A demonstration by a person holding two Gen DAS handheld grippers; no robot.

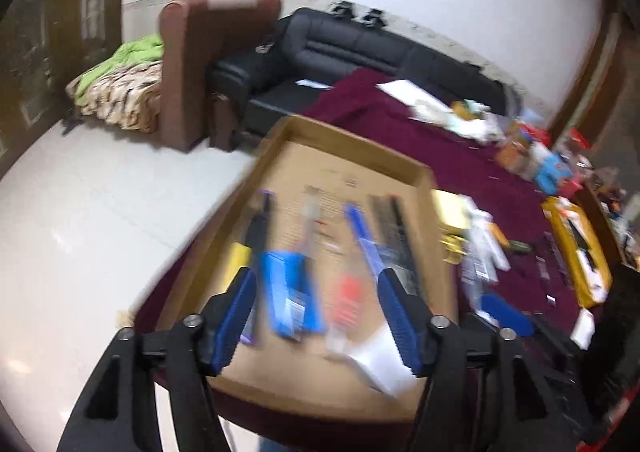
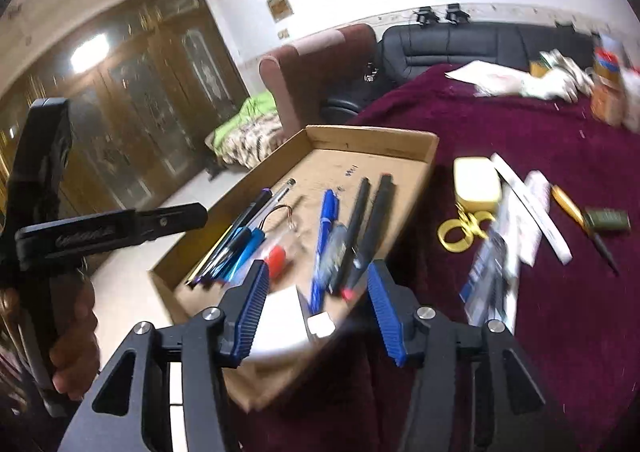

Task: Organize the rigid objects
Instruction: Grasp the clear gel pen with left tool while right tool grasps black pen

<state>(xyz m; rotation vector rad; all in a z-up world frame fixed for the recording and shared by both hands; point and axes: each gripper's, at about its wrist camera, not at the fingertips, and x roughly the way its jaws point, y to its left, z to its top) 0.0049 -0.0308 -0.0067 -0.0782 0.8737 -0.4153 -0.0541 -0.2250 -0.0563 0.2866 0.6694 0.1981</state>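
Observation:
A shallow cardboard tray [image 1: 400, 161] [image 2: 372, 139] sits on the maroon tablecloth and holds several pens and markers in a row: a blue marker [image 2: 326, 228], black markers [image 2: 372, 219], a blue pack [image 1: 290, 292] and a red-capped item [image 2: 277, 256]. My left gripper [image 1: 316, 284] is open and empty above the tray's near end. My right gripper [image 2: 316, 278] is open and empty over the tray's near corner. The left gripper's body [image 2: 44, 236] shows at the left of the right wrist view.
Right of the tray on the cloth [image 2: 540, 332] lie yellow scissors [image 2: 460, 230], a yellow pad [image 2: 476, 183], a blue-and-white packet [image 2: 492, 280], a white ruler [image 2: 532, 207] and a yellow-handled tool [image 2: 580, 219]. A yellow package [image 1: 576, 248] and clutter [image 1: 532, 159] lie farther right. Sofas [image 1: 360, 47] stand beyond.

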